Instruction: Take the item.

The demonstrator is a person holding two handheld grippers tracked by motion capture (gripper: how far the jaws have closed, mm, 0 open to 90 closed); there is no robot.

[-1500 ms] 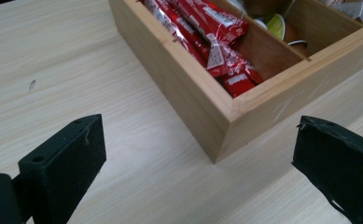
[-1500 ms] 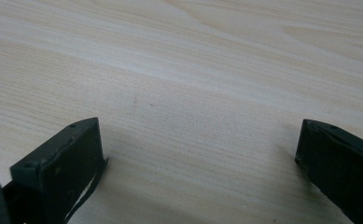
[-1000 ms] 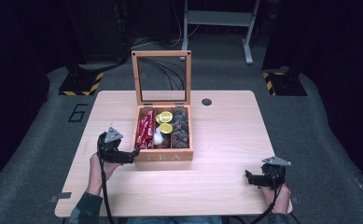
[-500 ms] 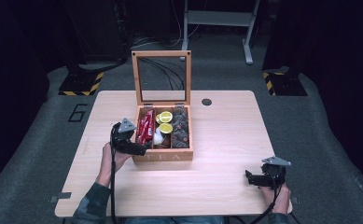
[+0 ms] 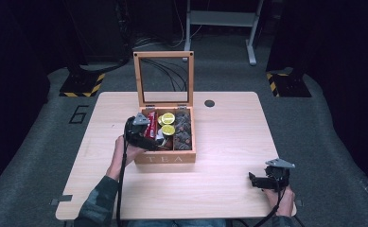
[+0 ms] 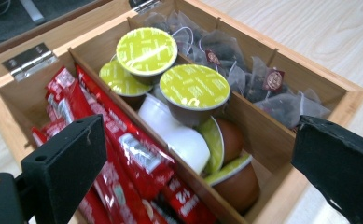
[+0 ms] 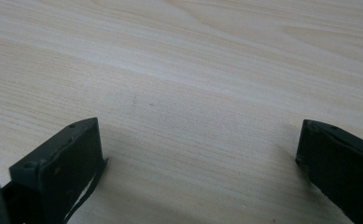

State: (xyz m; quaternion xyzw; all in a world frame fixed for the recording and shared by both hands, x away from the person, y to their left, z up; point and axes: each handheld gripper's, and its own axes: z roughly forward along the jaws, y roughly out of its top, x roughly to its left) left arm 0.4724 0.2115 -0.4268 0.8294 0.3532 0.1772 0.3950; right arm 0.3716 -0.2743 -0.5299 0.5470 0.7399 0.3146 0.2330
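the left gripper (image 5: 146, 137) is hovering over the open wooden tea box (image 5: 165, 157), its jaws standing wide apart and gripping nothing. in the left gripper view they are framing the middle compartment, where green-lidded coffee capsules (image 6: 194, 87) are lying heaped around a white capsule (image 6: 177, 133), some tipped on their sides. red sachets (image 6: 128, 154) are packing the compartment beside it and pyramid tea bags (image 6: 263, 88) are filling the other. the right gripper (image 5: 268, 181) is resting on the bare table (image 7: 193, 70) near the person's edge, well apart from the box, jaws also spread and empty. the risk, as i judge it: one jaw is coming down on a wooden divider or snagging a sachet, and a tilted capsule is squirting out of a skewed pinch.
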